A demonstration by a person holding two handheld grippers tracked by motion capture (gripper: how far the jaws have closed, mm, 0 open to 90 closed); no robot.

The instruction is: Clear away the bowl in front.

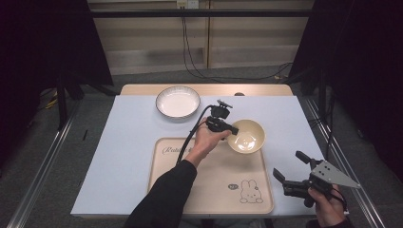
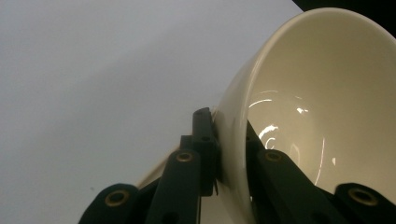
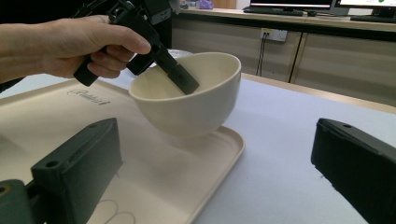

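Your left gripper [image 1: 231,128] is clamped on the rim of the cream bowl [image 1: 246,136], one jaw inside the wall and one outside, as the left gripper view shows along the bowl's [image 2: 327,93] near edge. The bowl hangs tilted above the far right corner of the tray [image 1: 209,190]; in the right gripper view its [image 3: 196,102] base is clear of the tray's [image 3: 187,182] surface, with a shadow beneath it. Your left hand [image 1: 205,140] grips the handle just left of the bowl, over the tray's far edge.

Your right gripper [image 1: 291,167] sits well apart from the bowl, off the tray's right edge near the front of the worktop [image 1: 133,137], with its jaws spread wide and nothing between them. Your right hand [image 1: 327,208] holds it from below.

A white plate [image 1: 178,101] with a dark rim rests on the worktop beyond the tray, left of the bowl and apart from it. Nothing lies between the bowl and the tray below it.

The bowl is smooth and glossy, round, deep-walled, with highlights on its inside. The tray is a matte beige rectangle with rounded corners and a low raised lip, printed with script lettering at its far left and a rabbit drawing [image 1: 250,192] at its near right. The worktop is pale blue-grey and flat.
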